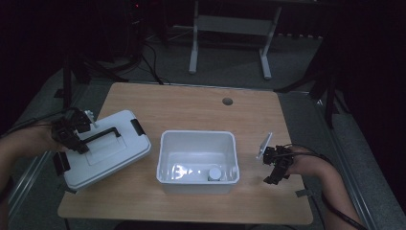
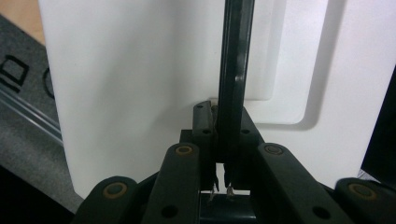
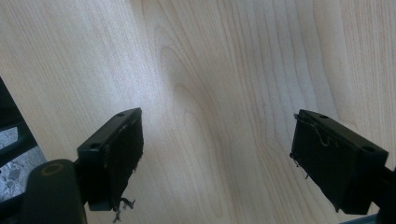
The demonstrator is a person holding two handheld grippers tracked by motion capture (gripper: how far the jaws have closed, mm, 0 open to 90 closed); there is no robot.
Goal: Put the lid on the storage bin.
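On the wooden desk [image 1: 191,112] the left tool [image 1: 72,134] is pinched tight on the black handle [image 1: 100,135] of a white lid [image 1: 105,148], which sits tilted at the desk's left side, its near corner hanging over the edge. In the left gripper view the jaws press together on that handle [image 2: 233,84], a dark bar running straight up between them, with the lid's white recessed top [image 2: 140,93] behind it. Black latches [image 1: 137,126] show at the lid's ends. Just right of the lid, near the middle of the desk, stands an open white bin [image 1: 165,158] with a small white round thing [image 1: 214,173] lying in its near right corner. The right tool [image 1: 276,165] rests well apart, by the desk's right edge beside the bin; in the right gripper view its jaws are spread wide over bare wood [image 3: 210,93], with nothing between them.
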